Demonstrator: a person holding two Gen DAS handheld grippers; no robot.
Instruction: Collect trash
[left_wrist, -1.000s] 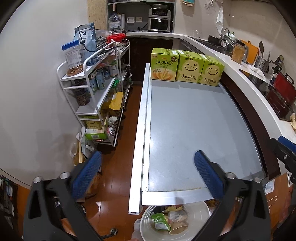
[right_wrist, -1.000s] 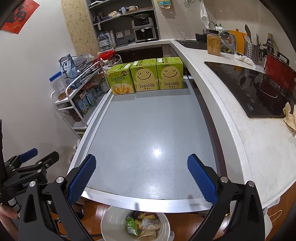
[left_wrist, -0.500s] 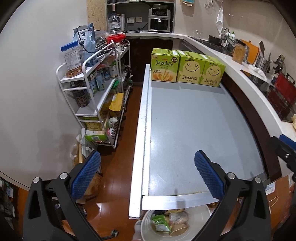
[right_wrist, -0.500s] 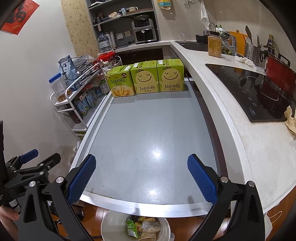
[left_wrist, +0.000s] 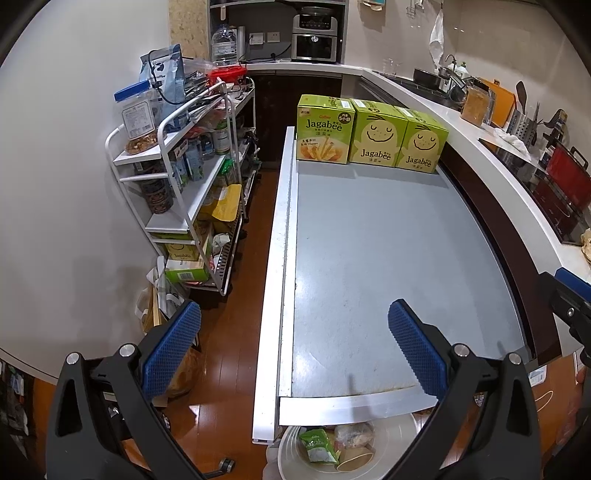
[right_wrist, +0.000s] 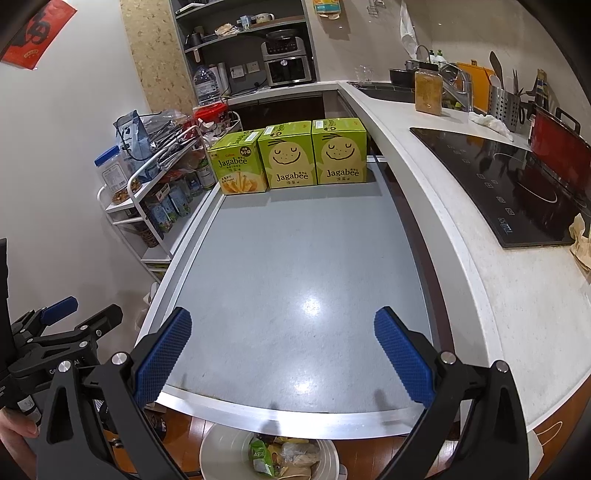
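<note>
A white trash bin (left_wrist: 399, 428) (right_wrist: 221, 448) stands on the floor just below the near edge of the grey table (left_wrist: 388, 258) (right_wrist: 295, 266). Inside it lie a green snack wrapper (left_wrist: 318, 445) (right_wrist: 261, 457), a crumpled bag and a brown paper cup. My left gripper (left_wrist: 293, 345) hangs open over the table's near left corner, nothing between its blue pads. My right gripper (right_wrist: 282, 350) is open above the near edge, also with nothing in it. The left gripper (right_wrist: 61, 321) shows at the left edge of the right wrist view, held by a hand.
Three green Jagabee boxes (left_wrist: 369, 134) (right_wrist: 291, 160) stand in a row at the table's far end. A white wire rack (left_wrist: 184, 177) full of food goods lines the left aisle. A white counter (right_wrist: 480, 240) with a black cooktop (right_wrist: 498, 184) runs along the right.
Both grippers have drawn back slightly from the table and stayed open. The bin shows a bit less under the table's edge.
</note>
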